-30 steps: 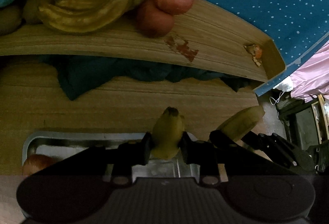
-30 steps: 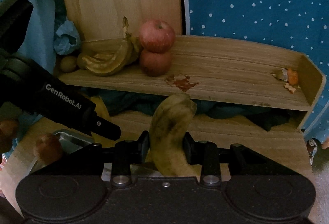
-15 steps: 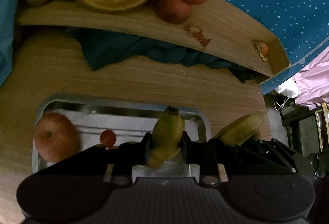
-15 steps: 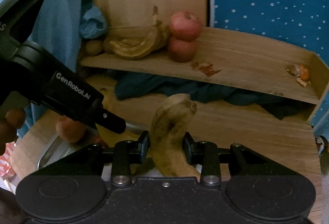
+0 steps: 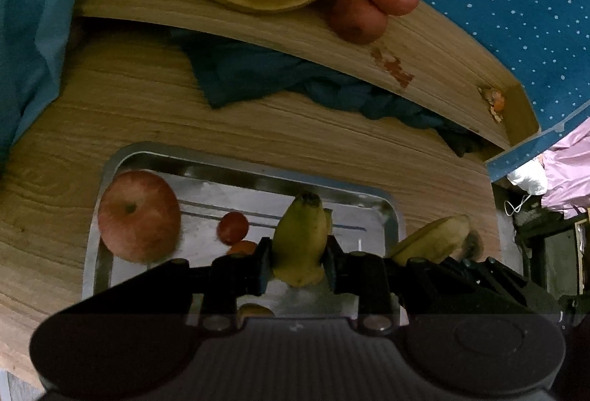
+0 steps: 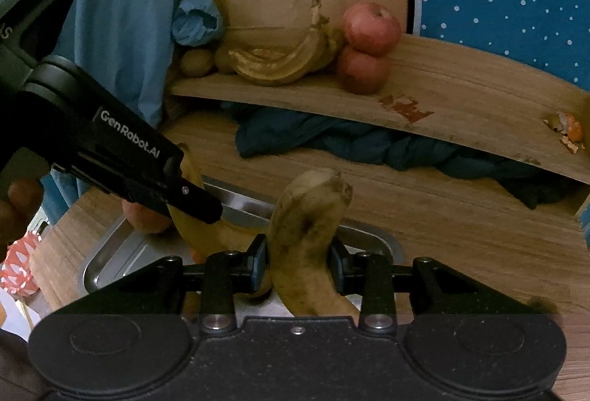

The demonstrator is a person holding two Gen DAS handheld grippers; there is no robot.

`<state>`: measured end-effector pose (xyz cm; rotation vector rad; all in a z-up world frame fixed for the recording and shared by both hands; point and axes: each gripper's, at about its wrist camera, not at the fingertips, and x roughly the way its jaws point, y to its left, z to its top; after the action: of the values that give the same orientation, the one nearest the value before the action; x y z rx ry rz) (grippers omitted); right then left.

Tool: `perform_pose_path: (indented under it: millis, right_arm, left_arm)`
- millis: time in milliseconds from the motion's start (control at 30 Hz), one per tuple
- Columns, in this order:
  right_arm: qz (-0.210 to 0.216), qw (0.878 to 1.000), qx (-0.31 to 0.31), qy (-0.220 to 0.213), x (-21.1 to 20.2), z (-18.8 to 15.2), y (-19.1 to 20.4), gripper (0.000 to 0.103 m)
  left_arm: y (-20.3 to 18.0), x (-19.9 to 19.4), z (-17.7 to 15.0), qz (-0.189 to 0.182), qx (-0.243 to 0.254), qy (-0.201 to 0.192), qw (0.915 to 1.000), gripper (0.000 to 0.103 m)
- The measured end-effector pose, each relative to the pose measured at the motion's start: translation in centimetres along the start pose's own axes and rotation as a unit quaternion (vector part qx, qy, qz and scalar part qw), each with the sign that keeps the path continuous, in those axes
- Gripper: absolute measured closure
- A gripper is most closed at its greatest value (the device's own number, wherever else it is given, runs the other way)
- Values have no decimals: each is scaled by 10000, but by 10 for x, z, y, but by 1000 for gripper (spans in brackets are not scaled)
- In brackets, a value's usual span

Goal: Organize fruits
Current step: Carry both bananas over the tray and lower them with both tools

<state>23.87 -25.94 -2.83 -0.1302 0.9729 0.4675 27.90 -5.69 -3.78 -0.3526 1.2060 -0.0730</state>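
**A:** Where do the two bananas sit right now?

**B:** The greener banana [image 5: 300,239] is pinched between the fingers of the left gripper [image 5: 298,262], its long axis running forward along them, dark tip pointing away toward the shelf. It hangs above the metal tray [image 5: 391,216], over the tray's right half. The spotted banana [image 6: 309,239] is clamped the same way in the right gripper [image 6: 300,262], tip up and forward, just beyond the tray's right rim as seen from the left wrist.

**A:** So both grippers are closed on fruit. What else is in the tray?

**B:** A large apple [image 5: 139,215] at the left end and a small red fruit [image 5: 233,227] near the middle, with something orange beside it, partly hidden by the gripper.

**A:** Which hand is nearer a free spot?

**B:** The left, I judge. Bare tray lies directly beneath its banana, right of the small fruit. The right gripper would need to come leftward over the rim first.

**A:** And the wooden shelf [image 6: 461,95]?

**B:** Well apart, farther ahead, holding a banana bunch [image 6: 280,63] and two stacked apples [image 6: 367,47].
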Motion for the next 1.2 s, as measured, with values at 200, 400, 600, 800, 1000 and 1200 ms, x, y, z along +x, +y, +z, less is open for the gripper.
perform_pose_path:
  millis: [200,400,600,800,1000,1200]
  right_arm:
    - [40,10000,-4,63,6,1,-1,67]
    - [76,9999,-56,112,14,3,-1,67]
    - [96,9998,-41,155,21,8,-2,67]
    - [119,9997,-39,204,28,10,-3,67]
    - [157,9995,-53,282,37,13,-3,66]
    - [180,9992,-71,359,48,17,-4,66]
  left_arm:
    - [7,2,1,142,-61,74,9999,71]
    - [12,2,5,162,-155,41,9997,71]
    - [14,3,12,174,-201,-21,9996,70]
    - [16,6,22,223,-215,-24,9995,69]
    - [22,12,28,298,-269,2,9992,67]
    - [33,19,35,323,-320,46,9990,65]
